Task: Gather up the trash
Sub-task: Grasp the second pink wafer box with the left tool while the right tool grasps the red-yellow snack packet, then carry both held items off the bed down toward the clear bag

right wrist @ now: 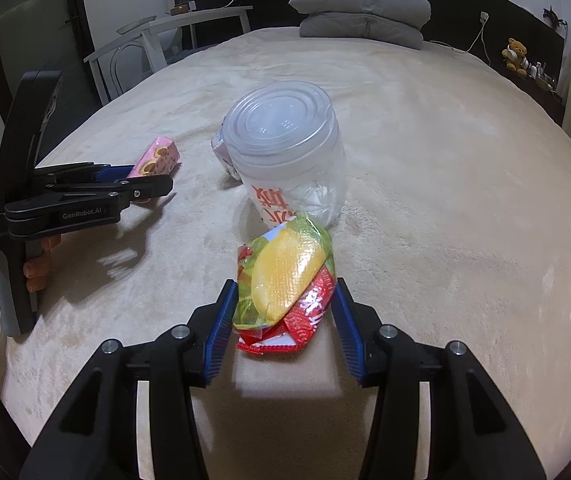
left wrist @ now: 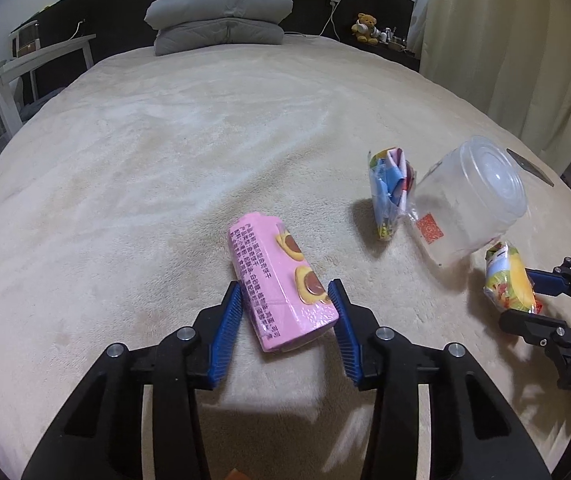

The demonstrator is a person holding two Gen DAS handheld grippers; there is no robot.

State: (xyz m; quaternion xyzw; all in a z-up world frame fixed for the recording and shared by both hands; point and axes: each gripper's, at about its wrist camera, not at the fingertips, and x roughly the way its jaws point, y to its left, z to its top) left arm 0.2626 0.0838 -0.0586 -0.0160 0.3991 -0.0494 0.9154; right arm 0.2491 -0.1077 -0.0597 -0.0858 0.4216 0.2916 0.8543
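Left wrist view shows your left gripper clamped on a pink box that lies on the cream blanket of a bed. Both blue pads press the box's 2 long sides near its close end, and its long axis runs away from you, tilted a little to the far left.

Right wrist view shows your right gripper gripping a crumpled yellow, green and red wrapper, with a pad against each side. Directly beyond that wrapper, touching or just short of its far tip, lies a clear plastic tub tipped on its side, lid facing the camera.

From the left wrist view, a second crumpled wrapper sits against the tub's left side, still loose.

No bin or bag is visible in either view, so you cannot tell where the trash should go. Both hands are already full. Judging by position, the tub and loose wrapper lie nearer your right gripper, to the far right of your left one.
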